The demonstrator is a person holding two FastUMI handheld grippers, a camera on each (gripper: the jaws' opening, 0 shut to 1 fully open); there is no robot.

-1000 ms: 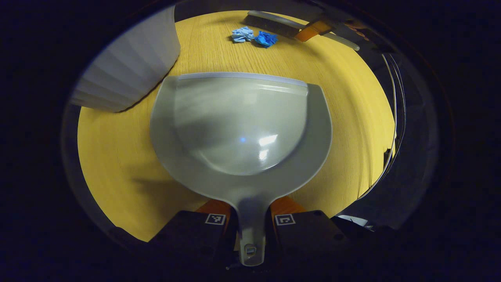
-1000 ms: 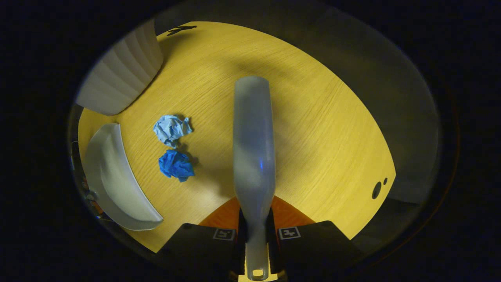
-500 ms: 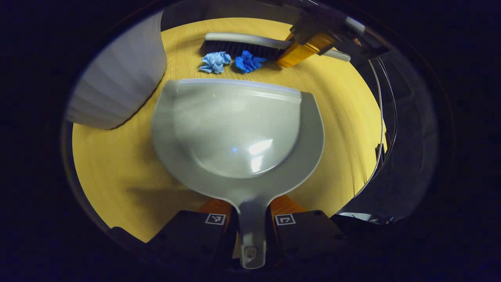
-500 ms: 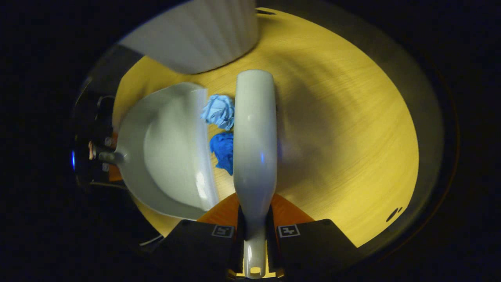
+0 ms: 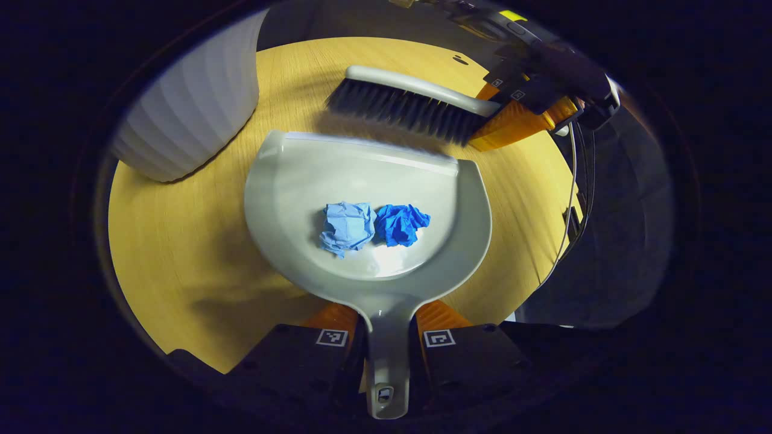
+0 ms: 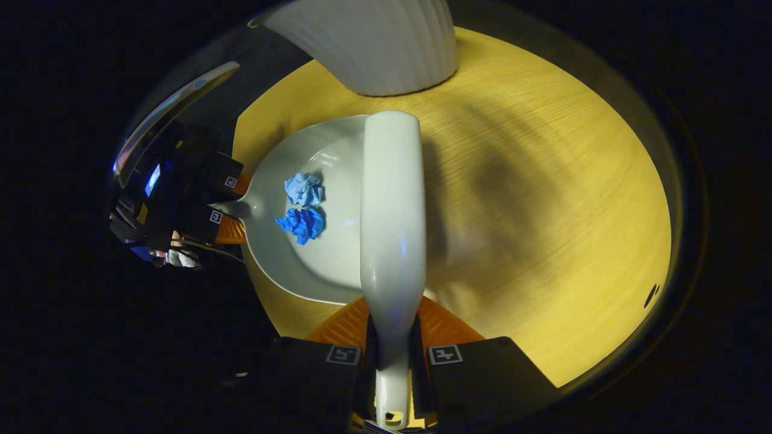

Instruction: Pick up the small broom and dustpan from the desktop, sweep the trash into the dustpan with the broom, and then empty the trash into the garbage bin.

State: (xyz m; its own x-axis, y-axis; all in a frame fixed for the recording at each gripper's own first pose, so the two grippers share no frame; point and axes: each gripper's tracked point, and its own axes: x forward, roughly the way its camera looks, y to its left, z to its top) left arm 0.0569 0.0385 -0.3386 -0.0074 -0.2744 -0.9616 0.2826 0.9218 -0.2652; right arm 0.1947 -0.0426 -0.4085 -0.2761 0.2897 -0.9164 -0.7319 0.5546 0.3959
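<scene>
In the left gripper view my left gripper (image 5: 386, 328) is shut on the handle of the grey dustpan (image 5: 301, 199), which lies flat on the yellow wooden desktop (image 5: 175, 253). A light blue paper ball (image 5: 345, 225) and a dark blue paper ball (image 5: 399, 224) rest side by side inside the pan. The small broom (image 5: 410, 99), grey-backed with dark bristles, hovers just past the pan's lip, held by my right gripper (image 5: 522, 108). In the right gripper view my right gripper (image 6: 392, 343) is shut on the broom handle (image 6: 392, 211), above the dustpan (image 6: 271, 241) with the light blue ball (image 6: 304, 188) and the dark blue ball (image 6: 301, 224).
A white ribbed garbage bin (image 5: 187, 108) stands on the desktop left of the dustpan; it appears at the top in the right gripper view as the bin (image 6: 374, 42). Cables (image 5: 573, 181) hang past the desk's right edge.
The broom swept toward the dustpan and pushed both paper balls from the desktop over the lip into the pan. The broom now sits at the pan's lip, slightly raised.
</scene>
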